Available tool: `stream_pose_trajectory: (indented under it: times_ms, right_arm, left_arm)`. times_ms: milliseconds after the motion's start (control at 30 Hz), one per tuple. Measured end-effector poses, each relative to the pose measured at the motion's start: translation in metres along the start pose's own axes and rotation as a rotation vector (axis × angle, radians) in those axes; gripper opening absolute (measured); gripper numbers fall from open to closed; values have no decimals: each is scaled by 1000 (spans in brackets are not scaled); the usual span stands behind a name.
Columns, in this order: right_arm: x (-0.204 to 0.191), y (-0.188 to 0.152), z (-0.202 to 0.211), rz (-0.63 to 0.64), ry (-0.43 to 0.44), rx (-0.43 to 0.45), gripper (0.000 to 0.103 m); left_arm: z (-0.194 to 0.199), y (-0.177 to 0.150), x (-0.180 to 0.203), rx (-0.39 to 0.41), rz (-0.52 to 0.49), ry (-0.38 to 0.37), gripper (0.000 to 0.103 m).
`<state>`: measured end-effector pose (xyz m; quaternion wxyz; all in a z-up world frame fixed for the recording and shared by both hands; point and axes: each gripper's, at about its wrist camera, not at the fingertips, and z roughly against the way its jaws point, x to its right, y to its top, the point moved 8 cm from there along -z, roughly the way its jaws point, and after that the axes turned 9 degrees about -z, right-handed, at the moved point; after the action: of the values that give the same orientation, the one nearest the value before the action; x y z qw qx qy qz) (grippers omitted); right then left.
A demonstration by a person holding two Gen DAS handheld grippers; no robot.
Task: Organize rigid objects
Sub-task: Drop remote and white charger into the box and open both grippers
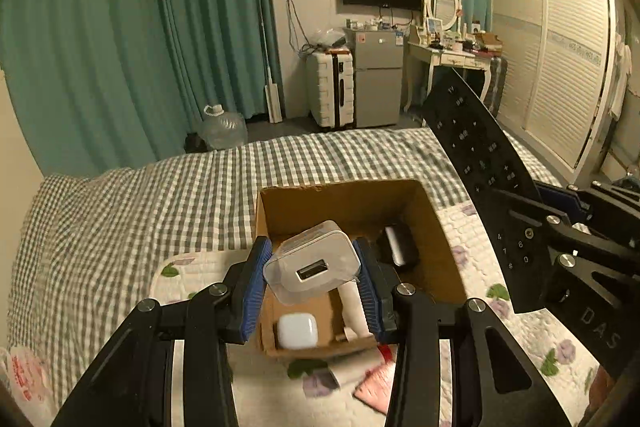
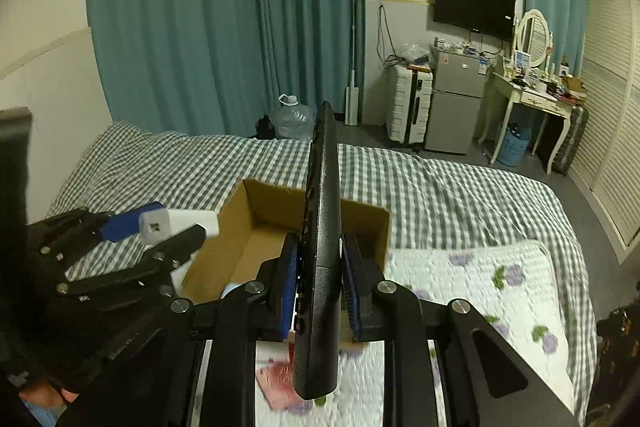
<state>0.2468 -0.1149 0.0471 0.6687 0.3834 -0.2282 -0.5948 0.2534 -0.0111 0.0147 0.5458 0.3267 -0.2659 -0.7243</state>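
While you hold both tools above the bed with the grey-and-white checked sheet [image 1: 140, 187], your left claw [image 1: 312, 277] is clamped on a white plastic-wrapped USB charger block [image 1: 316, 261] directly over the open brown cardboard box [image 1: 344, 203]. Your right claw [image 2: 318, 281] is clamped on a long black remote control [image 2: 320, 227], held edge-up and tilted, just beside the box's right wall in the left view. A white quilted mat with purple flowers [image 2: 480, 283] lies under the box, and a red-pink packet [image 1: 374, 385] sits on it near the box's front. Inside the box lie a white rounded earbud case [image 1: 298, 331], a small black case [image 1: 398, 245] and a white cylindrical object [image 1: 354, 303], partly hidden by the charger.
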Motion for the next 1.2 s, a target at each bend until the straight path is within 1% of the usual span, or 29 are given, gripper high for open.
stream_pose_trajectory:
  times_ms: [133, 167, 267, 367, 467, 533, 567, 600, 633, 667, 700, 767, 833, 867, 900, 967, 1000, 1033, 1100, 1167, 1200]
  right_arm:
    - [3, -1, -41, 7, 0, -32, 20]
    - [5, -6, -57, 6, -1, -49, 20]
    - [10, -22, -93, 6, -5, -94, 20]
    - [15, -37, -119, 8, -9, -124, 20]
    - [20, -49, -139, 3, -4, -146, 20]
    - [23, -51, -144, -6, 4, -141, 20]
    - [25, -51, -144, -18, 7, -134, 21]
    - [26, -49, -142, -29, 13, -128, 29]
    - [29, -46, -138, -39, 8, -115, 38]
    - [30, -43, -134, -44, -1, -107, 55]
    - [33, -38, -128, -49, -14, -94, 58]
    - [37, -29, -108, -55, -30, -63, 58]
    - [38, -22, -88, -57, -44, -50, 59]
    - [39, -18, -72, -54, -51, -39, 63]
    - [38, -14, -59, -50, -58, -26, 68]
    - [38, -4, -21, -42, -70, 16, 73]
    - [37, -2, -9, -43, -71, 29, 74]
    - [36, 3, 12, -48, -69, 52, 75]
    - [33, 5, 39, -54, -63, 74, 82]
    - [28, 5, 68, -51, -61, 100, 85]
    - [26, 3, 77, -47, -62, 107, 88]
  left_arm:
    - [-46, -9, -4, -48, 6, -3, 42]
    - [-60, -14, -4, -63, 5, -3, 42]
    - [-88, -28, -5, -94, 7, -16, 42]
    - [-114, -42, -5, -131, 8, -15, 42]
    - [-122, -46, -3, -120, 11, -25, 42]
    - [-121, -46, 2, -111, 1, -23, 45]
    - [-121, -46, 4, -119, -3, -41, 45]
    - [-120, -45, 4, -122, -1, -44, 49]
    - [-117, -44, 4, -120, 1, -36, 53]
    - [-111, -42, 3, -112, 3, -21, 59]
    - [-103, -40, 2, -104, 10, -7, 59]
    - [-87, -35, 0, -97, 17, -11, 59]
    - [-64, -29, -2, -83, 12, 2, 59]
    - [-47, -25, -4, -73, 8, 17, 60]
    - [-33, -22, -5, -65, 9, 25, 63]
    - [-2, -18, -10, -39, 27, 24, 65]
    - [11, -17, -12, -27, 35, 24, 65]
    - [28, -17, -14, -13, 42, 25, 66]
    - [52, -19, -16, -1, 47, 36, 68]
    - [74, -21, -17, 7, 56, 42, 68]
    - [82, -23, -18, 11, 61, 41, 68]
